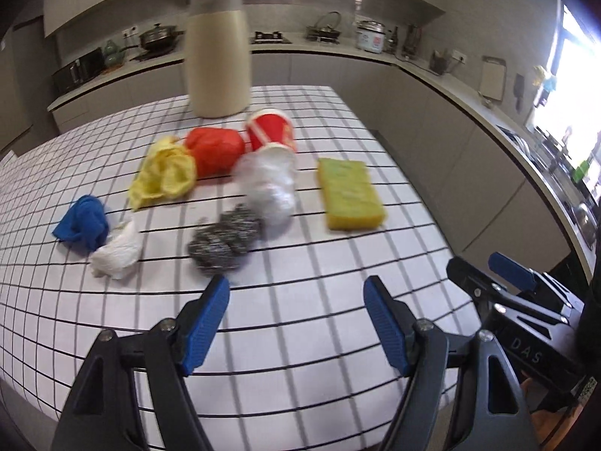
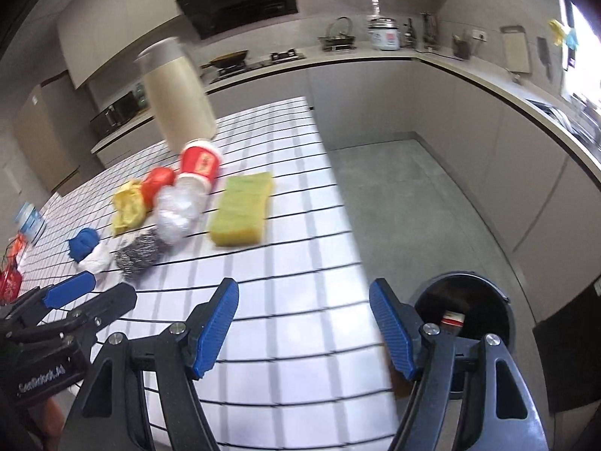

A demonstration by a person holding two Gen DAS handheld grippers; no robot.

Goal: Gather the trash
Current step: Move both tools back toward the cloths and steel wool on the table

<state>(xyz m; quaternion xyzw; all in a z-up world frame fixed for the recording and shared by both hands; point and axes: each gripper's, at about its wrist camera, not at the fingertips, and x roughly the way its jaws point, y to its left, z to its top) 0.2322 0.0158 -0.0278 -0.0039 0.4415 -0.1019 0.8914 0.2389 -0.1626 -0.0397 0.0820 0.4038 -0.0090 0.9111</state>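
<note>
Trash lies in a cluster on the checked table [image 1: 300, 300]: a blue wad [image 1: 83, 222], a white paper wad [image 1: 116, 253], a yellow wad [image 1: 163, 173], an orange wad [image 1: 215, 150], a clear plastic bag [image 1: 270, 184], a tipped red paper cup [image 1: 271, 129] and steel wool [image 1: 225, 238]. My left gripper [image 1: 296, 293] is open and empty, just short of the steel wool. My right gripper [image 2: 304, 300] is open and empty over the table's near right edge. A black trash bin [image 2: 465, 312] stands on the floor below it.
A yellow-green sponge [image 1: 351, 195] lies right of the pile. A tall beige jug [image 1: 218, 52] stands behind the cup. A blue-labelled jar [image 2: 30, 221] and red packaging [image 2: 9, 282] sit at the table's far left. Kitchen counters run behind and to the right.
</note>
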